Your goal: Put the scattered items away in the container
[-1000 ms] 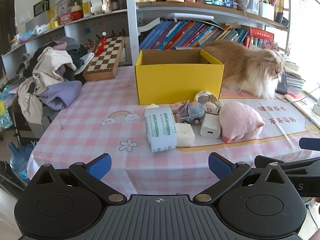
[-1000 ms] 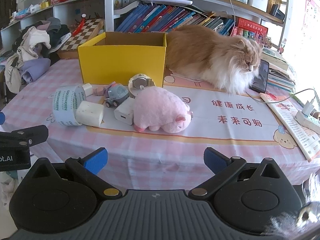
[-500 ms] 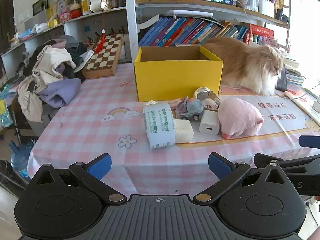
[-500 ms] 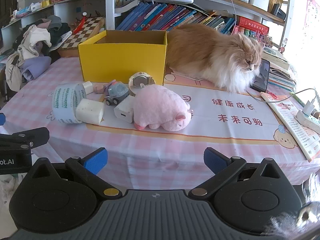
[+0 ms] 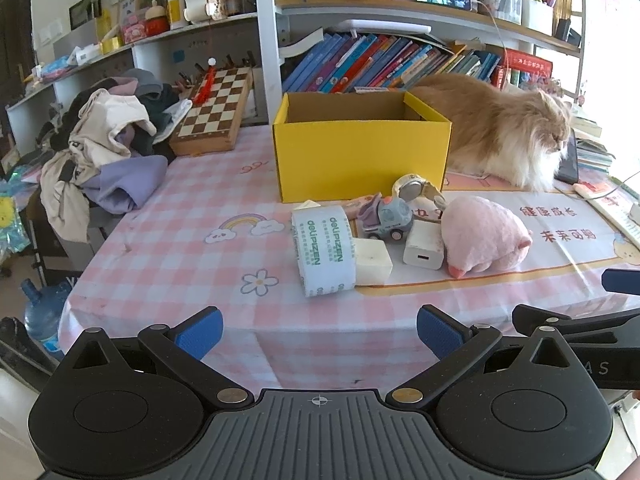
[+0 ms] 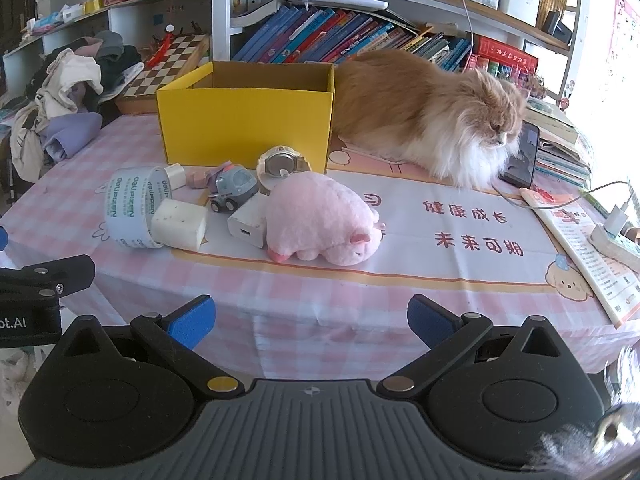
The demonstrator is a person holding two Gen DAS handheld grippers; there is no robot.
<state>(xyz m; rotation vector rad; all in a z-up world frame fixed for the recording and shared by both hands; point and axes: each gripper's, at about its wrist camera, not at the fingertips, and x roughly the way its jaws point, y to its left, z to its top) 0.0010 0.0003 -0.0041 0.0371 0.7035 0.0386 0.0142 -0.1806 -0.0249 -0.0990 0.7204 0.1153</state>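
Clutter sits grouped on the pink checked counter point(image 5: 180, 248), just before the open yellow cardboard box point(image 5: 360, 152). Both the left gripper point(image 5: 318, 330) and right gripper point(image 6: 310, 320) hover short of it, jaws spread, empty. I judge the pink plush pig point(image 6: 320, 220) light and squashy: pinch mid-body. The white tape roll point(image 5: 324, 250) looks stiffer: pinch across its wall.

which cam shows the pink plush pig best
The right wrist view: the pink plush pig lies near centre, its whole flank, ear and feet visible. The left wrist view has it off to the right, mostly its back.
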